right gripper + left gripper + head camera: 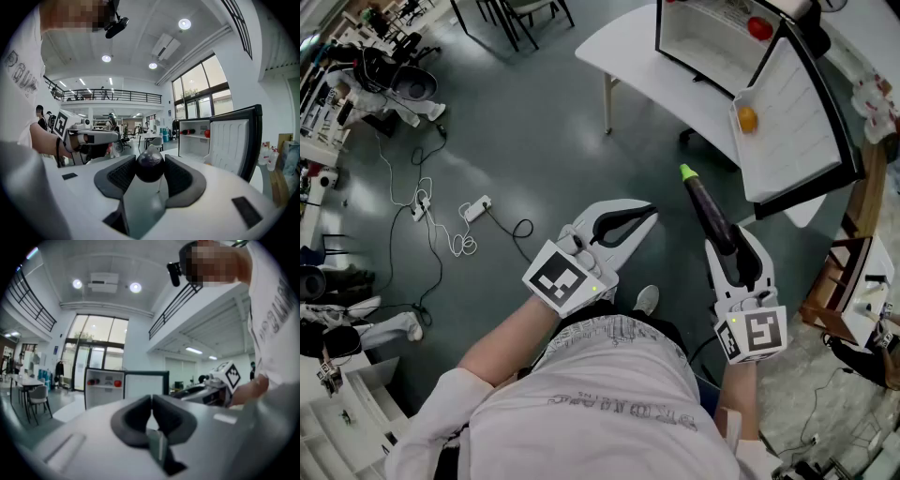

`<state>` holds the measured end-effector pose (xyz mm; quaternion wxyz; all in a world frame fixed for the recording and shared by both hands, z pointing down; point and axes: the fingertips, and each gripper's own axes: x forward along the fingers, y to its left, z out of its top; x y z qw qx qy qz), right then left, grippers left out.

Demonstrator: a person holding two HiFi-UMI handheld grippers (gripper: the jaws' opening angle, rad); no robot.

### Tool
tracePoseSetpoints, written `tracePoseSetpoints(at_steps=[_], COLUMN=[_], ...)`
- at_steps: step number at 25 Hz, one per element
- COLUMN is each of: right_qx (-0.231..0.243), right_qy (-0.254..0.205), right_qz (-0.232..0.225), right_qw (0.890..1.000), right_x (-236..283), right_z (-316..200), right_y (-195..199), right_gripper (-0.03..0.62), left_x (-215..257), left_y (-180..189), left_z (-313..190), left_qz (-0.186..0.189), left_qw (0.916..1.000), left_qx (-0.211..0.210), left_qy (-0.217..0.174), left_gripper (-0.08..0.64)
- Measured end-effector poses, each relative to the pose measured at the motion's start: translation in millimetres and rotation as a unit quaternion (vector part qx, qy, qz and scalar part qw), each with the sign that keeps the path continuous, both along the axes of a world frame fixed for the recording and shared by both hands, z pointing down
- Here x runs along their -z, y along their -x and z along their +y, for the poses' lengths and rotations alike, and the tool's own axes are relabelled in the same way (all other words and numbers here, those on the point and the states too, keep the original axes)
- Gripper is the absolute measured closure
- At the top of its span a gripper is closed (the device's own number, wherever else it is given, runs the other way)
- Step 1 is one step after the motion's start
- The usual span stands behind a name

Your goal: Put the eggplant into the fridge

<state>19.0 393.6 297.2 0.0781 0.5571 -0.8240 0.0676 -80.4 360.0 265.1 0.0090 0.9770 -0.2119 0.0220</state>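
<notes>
A dark purple eggplant with a green stem end sticks forward out of my right gripper, which is shut on it. In the right gripper view the eggplant sits clamped between the two dark pads. A small fridge stands on a white table ahead, its door swung wide open; it also shows in the right gripper view as the fridge with its door. My left gripper hangs beside the right one over the floor, shut and empty, its tips meeting.
Red items lie on the fridge shelf and an orange one sits in the door. Cables and a power strip lie on the grey floor to the left. A wooden shelf unit stands at the right.
</notes>
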Motion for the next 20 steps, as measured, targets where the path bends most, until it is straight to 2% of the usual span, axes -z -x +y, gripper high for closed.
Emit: tracePoseSetpoints(at_steps=[10, 20], right_qx=[0.003, 0.010], right_qy=[-0.005, -0.002], right_qz=[-0.014, -0.018], right_qw=[1.000, 1.000], right_x=[-0.3, -8.5], right_z=[3.4, 7.1], right_y=[1.0, -17.0], right_gripper=[0.405, 0.405], left_x=[-5.5, -11.6], left_y=[-1.7, -15.3], left_z=[5.4, 8.2], left_qz=[-0.003, -0.006], left_qw=[1.0000, 0.9999], left_qx=[0.000, 0.014], left_qy=[0.003, 0.006], left_gripper=[0.545, 0.545])
